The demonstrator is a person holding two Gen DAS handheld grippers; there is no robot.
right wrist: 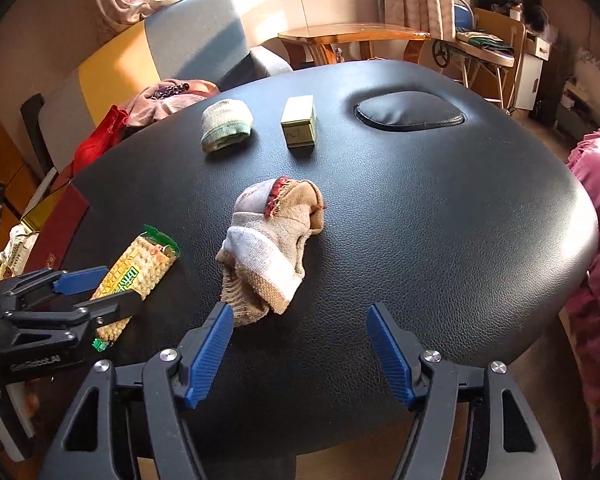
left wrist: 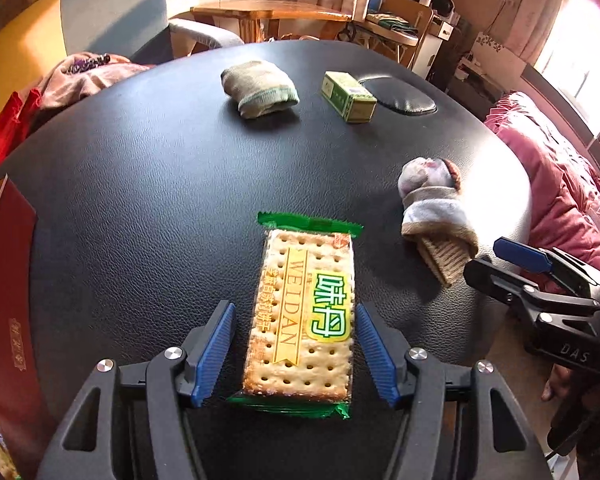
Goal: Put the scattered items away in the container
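A cracker packet (left wrist: 304,316) with green ends lies on the black padded table (left wrist: 140,200). My left gripper (left wrist: 295,312) is open, its blue pads either side of the packet, not pressing it; it shows in the right wrist view (right wrist: 100,288) around the packet (right wrist: 140,268). A beige and white sock bundle (right wrist: 268,240) lies ahead of my open, empty right gripper (right wrist: 300,316); it also shows in the left wrist view (left wrist: 436,216). A rolled green-grey sock (left wrist: 260,88) and a small green box (left wrist: 348,96) sit farther back.
A red box (left wrist: 8,280) stands at the table's left edge. An oval pad (left wrist: 400,96) is set into the far side of the table. Red and pink cloth (left wrist: 80,76) lies at the far left, a pink quilt (left wrist: 552,184) at the right. A grey chair (right wrist: 204,40) stands behind.
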